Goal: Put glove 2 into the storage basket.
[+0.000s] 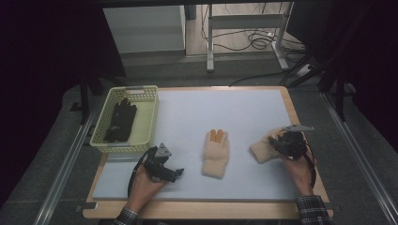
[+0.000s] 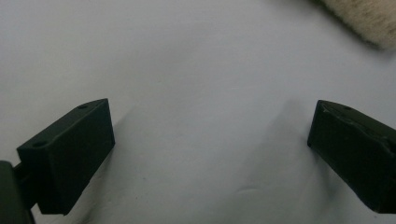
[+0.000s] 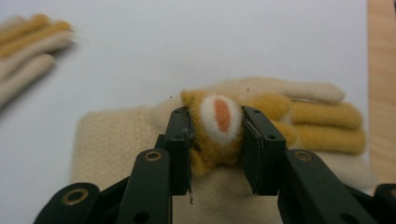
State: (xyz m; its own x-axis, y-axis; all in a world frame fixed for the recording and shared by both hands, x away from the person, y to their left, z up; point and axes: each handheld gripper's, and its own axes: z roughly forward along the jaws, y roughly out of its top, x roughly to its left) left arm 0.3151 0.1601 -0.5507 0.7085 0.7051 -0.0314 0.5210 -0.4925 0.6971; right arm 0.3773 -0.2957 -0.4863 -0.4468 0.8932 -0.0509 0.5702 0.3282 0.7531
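2 jaws of the right tool (image 3: 217, 140) pinch the cream glove (image 3: 140, 135)'s mustard patch; left tool (image 2: 210, 154) gapes, empty.

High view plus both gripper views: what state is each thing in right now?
Right gripper: shut on right glove's yellow patch.
Right glove: flat on mat, pinched.
Left gripper: open, nothing between jaws.
Middle glove: flat, untouched.
Basket: upright, holds black gloves.

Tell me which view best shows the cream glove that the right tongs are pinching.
The right gripper view: the right tongs squeeze a fold of the right cream glove, its yellow fingers and orange patch sharp. The high view shows that glove small and partly under the tongs. The left gripper view gives no sure sight of it.
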